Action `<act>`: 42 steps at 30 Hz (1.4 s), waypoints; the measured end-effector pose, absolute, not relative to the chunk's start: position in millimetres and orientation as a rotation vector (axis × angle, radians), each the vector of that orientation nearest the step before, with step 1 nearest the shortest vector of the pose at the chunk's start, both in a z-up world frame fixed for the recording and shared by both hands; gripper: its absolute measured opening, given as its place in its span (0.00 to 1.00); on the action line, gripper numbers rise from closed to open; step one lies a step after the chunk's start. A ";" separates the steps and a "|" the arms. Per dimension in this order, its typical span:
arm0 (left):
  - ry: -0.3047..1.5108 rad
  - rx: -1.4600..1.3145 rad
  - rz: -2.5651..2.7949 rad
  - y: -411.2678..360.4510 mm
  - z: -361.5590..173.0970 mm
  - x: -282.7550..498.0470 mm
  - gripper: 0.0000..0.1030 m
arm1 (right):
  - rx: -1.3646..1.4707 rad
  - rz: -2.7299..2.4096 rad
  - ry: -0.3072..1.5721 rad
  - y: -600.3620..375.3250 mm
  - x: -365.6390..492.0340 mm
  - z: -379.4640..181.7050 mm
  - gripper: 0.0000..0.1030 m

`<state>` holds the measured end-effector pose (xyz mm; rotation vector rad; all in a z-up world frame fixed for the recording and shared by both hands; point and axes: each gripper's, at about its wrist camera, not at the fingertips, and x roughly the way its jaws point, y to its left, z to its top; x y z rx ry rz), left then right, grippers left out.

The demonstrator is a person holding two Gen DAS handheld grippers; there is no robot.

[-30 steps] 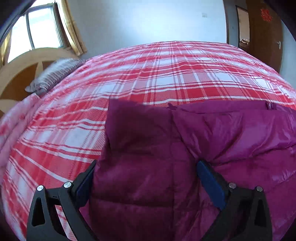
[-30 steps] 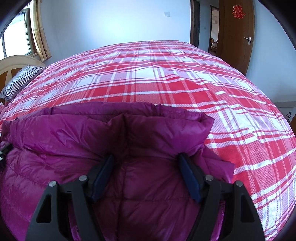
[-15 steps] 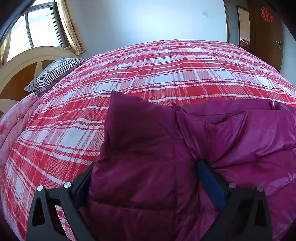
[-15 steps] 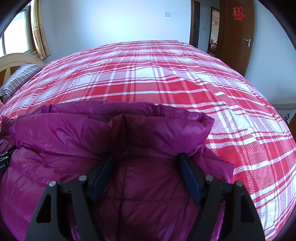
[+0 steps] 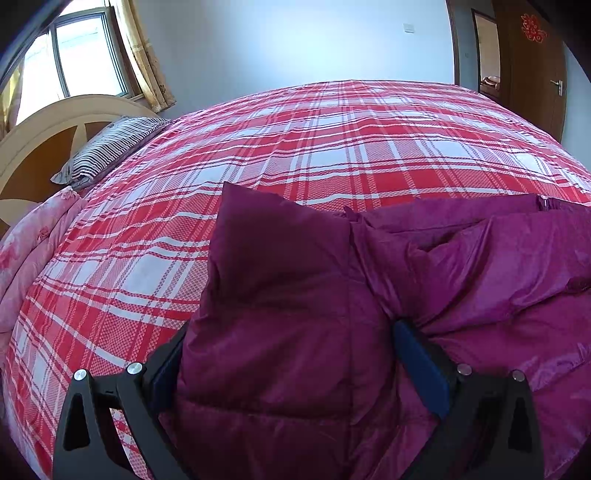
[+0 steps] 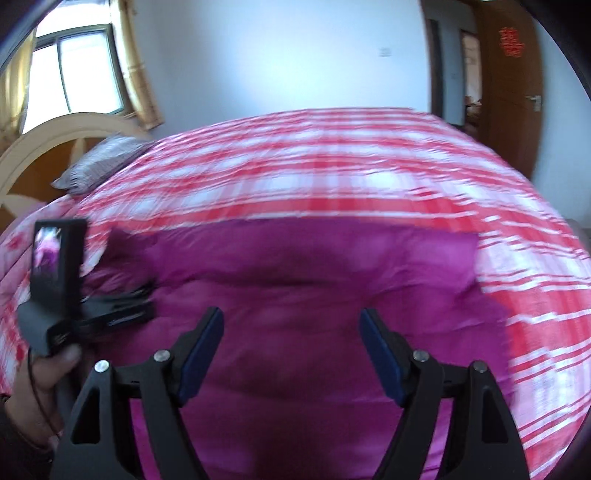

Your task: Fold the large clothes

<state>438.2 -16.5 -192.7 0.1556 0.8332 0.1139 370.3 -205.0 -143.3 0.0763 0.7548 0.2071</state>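
Right wrist view smeared by motion: plaid bedspread (image 6: 332, 177) reduced to streaks, purple down jacket (image 6: 314, 280) without visible seams. Person's left hand (image 6: 44, 373) cut by the frame edge. In the left view, left gripper (image 5: 288, 354) fingertips buried behind jacket fabric; jacket clipped right and below.

Bedroom. Large bed under a red-and-white plaid cotton cover (image 5: 332, 147), filling the area ahead of the gripper. Curved cream-and-brown wooden headboard (image 5: 44, 136) far left; grey-and-white striped pillow (image 5: 107, 147) against it; pink floral quilt (image 5: 26, 254) below. Daylit window (image 5: 85, 55) with yellow patterned curtain (image 5: 144, 66), upper left. Plain pale wall (image 5: 295, 40) ahead. Brown wooden door (image 5: 532, 62) with red paper ornament (image 5: 533, 27), upper right.
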 end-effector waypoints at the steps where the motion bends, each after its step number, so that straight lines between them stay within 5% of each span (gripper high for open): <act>1: 0.833 0.153 0.113 -16.1 -192.4 438.2 0.99 | 0.064 0.205 0.766 -200.1 372.0 -152.1 0.76; 16: 0.840 0.127 0.103 -11.0 -187.3 434.5 0.99 | 0.029 0.177 0.812 -198.0 381.1 -183.1 0.81; 25: 0.778 0.069 -0.018 38.0 -134.6 360.3 0.99 | 0.025 0.173 0.810 -197.0 381.2 -185.5 0.82; 37: 0.830 -0.196 -0.115 96.5 -171.7 325.0 0.99 | 0.018 0.169 0.803 -194.9 380.1 -184.9 0.82; 39: 0.830 -0.208 -0.151 87.7 -173.5 326.5 0.96 | 0.014 0.166 0.803 -194.1 380.3 -185.0 0.82; 42: 0.863 -0.216 -0.202 78.9 -182.4 333.1 0.71 | 0.011 0.165 0.801 -193.5 379.6 -185.4 0.82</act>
